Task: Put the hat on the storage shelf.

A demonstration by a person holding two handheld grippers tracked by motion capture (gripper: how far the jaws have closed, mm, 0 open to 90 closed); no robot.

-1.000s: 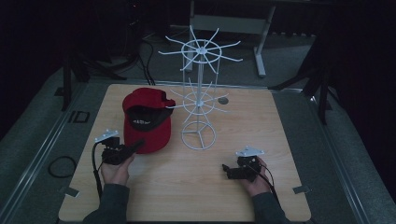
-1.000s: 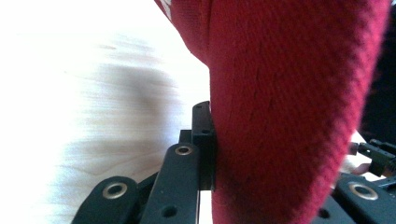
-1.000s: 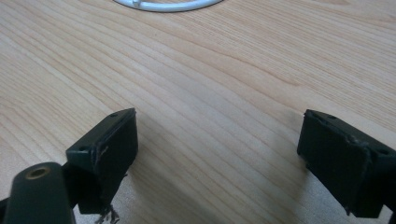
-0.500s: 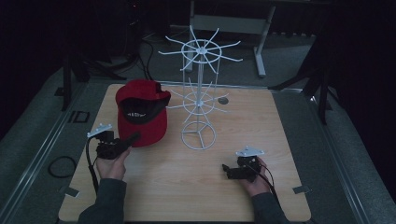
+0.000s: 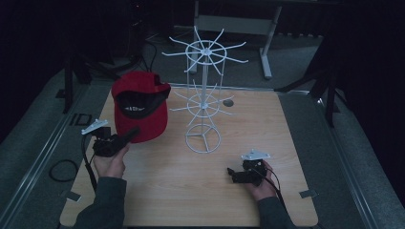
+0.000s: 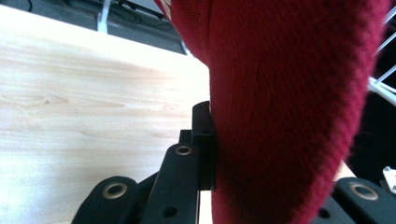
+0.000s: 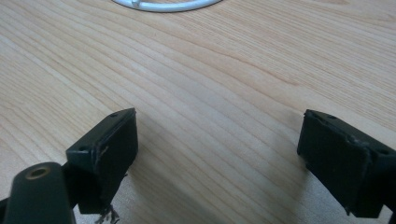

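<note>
Left gripper (image 5: 130,135) clamped on red cap's (image 5: 140,107) brim; left gripper view shows fabric pinched. Cap far-left over table (image 5: 286,143), opening up, brim pointing near. Right gripper (image 7: 217,156) jaws apart, near wire rack (image 5: 204,95).

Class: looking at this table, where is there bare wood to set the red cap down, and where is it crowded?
Bare wood lies between the white wire rack and the table's right edge, and along the near edge between the left tongs, shut on the red cap, and the open right tongs. The far left corner, beside the rack, is crowded.
</note>
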